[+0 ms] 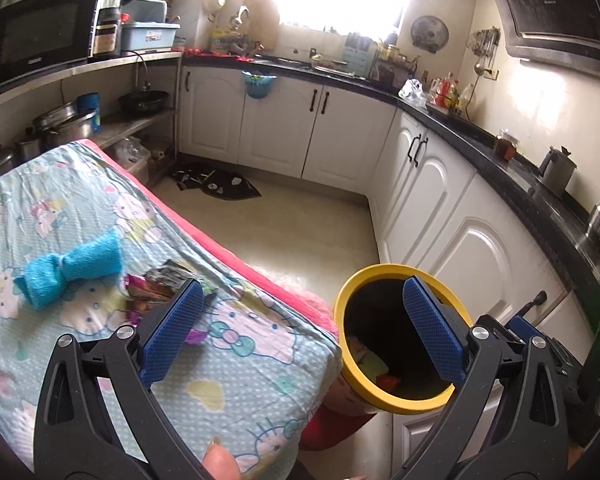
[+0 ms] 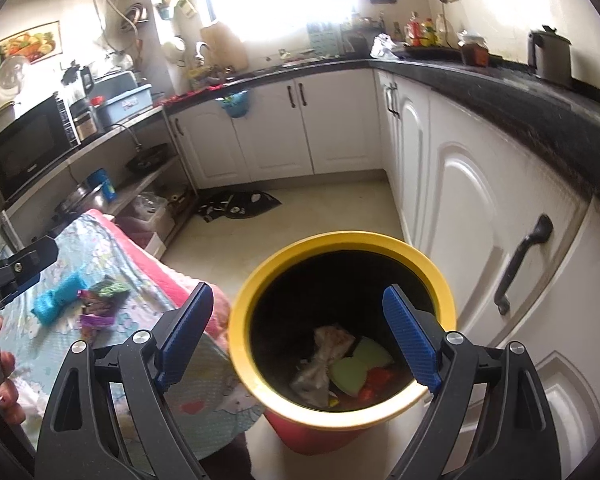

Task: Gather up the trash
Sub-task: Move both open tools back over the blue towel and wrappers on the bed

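Yellow-rimmed trash bin (image 2: 342, 268) beside cloth-covered desk (image 1: 228, 392), crumpled paper (image 2: 320, 364) inside bin, right tool (image 2: 298, 344) open above bin, left tool (image 1: 304, 332) open and empty, candy wrappers (image 1: 156, 284) and blue bow-tied cloth (image 1: 70, 270) on desk left of bin.

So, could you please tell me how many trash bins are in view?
1: the yellow-rimmed bin stands on the floor beside the table, trash already inside.

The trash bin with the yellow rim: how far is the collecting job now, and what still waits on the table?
Done: the trash bin already holds several pieces, a crumpled pale wrapper, green scraps and something red. In hand: nothing; the right gripper is open above the bin and the left gripper is open too. Left: the snack wrappers and a blue cloth bow lie on the table cover.
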Available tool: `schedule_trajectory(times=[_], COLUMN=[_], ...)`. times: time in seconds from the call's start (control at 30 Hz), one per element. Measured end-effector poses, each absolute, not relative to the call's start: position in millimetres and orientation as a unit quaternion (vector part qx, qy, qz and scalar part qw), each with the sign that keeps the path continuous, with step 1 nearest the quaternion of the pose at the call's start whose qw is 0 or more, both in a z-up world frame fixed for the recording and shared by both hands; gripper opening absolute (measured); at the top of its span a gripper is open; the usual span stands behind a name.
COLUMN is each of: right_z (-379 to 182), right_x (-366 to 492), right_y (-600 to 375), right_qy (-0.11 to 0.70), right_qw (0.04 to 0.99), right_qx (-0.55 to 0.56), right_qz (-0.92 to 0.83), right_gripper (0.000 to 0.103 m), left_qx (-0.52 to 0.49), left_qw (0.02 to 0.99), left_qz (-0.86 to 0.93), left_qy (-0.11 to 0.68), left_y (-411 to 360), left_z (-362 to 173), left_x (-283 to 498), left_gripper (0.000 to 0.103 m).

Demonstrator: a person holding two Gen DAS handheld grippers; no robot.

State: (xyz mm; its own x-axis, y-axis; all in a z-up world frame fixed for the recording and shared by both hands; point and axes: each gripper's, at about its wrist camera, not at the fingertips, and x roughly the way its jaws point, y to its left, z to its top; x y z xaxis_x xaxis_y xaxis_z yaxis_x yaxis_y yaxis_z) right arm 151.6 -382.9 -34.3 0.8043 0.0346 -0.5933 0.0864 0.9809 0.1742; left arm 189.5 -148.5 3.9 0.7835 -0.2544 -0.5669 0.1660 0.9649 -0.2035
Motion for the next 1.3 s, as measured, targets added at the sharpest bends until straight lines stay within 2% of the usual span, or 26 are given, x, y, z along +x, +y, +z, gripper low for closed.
schedule_trajectory(times=[0.13,0.23,1.3], right_z=[-24,-17,9], right_x=[148,146,144], right_y=[-370,-360,-251], right_qy=[0.304,0.297,0.285], right_qw=[0.949,0.951,0.951], right_qx=[0.089,0.083,0.019], right_qz=[0.001,0.009,0.119], right_gripper=[0.084,0.088,0.089], left_qx=[-0.078,-0.081,-0.135], left_qw=[0.944,0.947,0.957], left_qz=[-0.107,-0.1,-0.003], left_qy=[0.302,0.295,0.257], left_y=[-139,-131,-15], left_z=[9,13,25], left_x=[186,182,160], left_gripper=[0.092,0.092,0.092])
